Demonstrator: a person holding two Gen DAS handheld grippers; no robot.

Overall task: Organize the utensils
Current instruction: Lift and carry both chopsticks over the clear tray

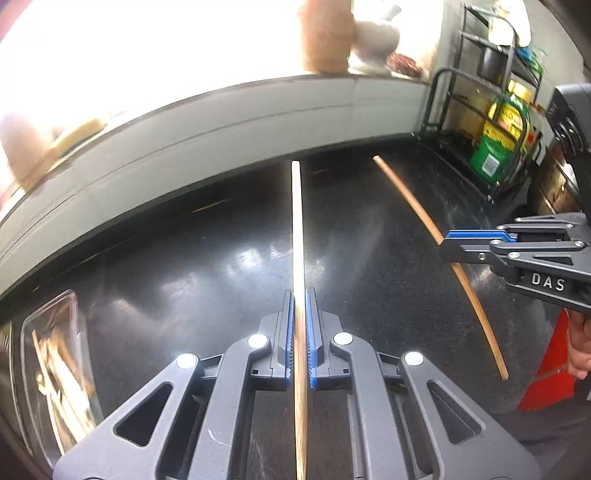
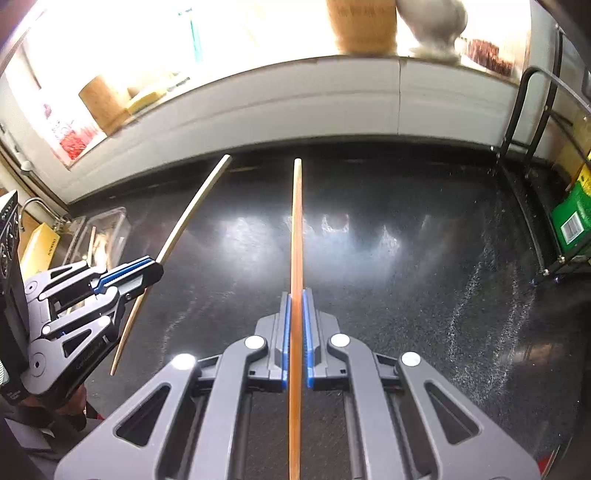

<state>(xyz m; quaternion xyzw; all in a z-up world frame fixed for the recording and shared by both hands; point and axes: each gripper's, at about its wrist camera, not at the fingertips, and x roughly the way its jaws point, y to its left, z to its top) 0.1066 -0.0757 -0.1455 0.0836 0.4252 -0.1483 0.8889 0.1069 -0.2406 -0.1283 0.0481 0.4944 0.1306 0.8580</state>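
Note:
My left gripper (image 1: 299,295) is shut on a pale wooden chopstick (image 1: 297,221) that points forward over the black counter (image 1: 184,266). My right gripper (image 2: 296,295) is shut on a darker orange-brown chopstick (image 2: 296,221), also pointing forward. In the left wrist view the right gripper (image 1: 445,242) sits at the right, shut on its chopstick (image 1: 406,195). In the right wrist view the left gripper (image 2: 157,267) sits at the left, shut on its chopstick (image 2: 192,210). A clear plastic container (image 1: 55,369) holding several wooden utensils lies at the left; it also shows in the right wrist view (image 2: 105,236).
A white ledge (image 2: 295,96) runs along the back of the counter, with a wooden jar (image 2: 364,26) and a white jar (image 2: 432,26) on it. A black wire rack (image 1: 491,122) with a green packet (image 1: 498,147) stands at the right. A faucet (image 2: 37,206) is at the far left.

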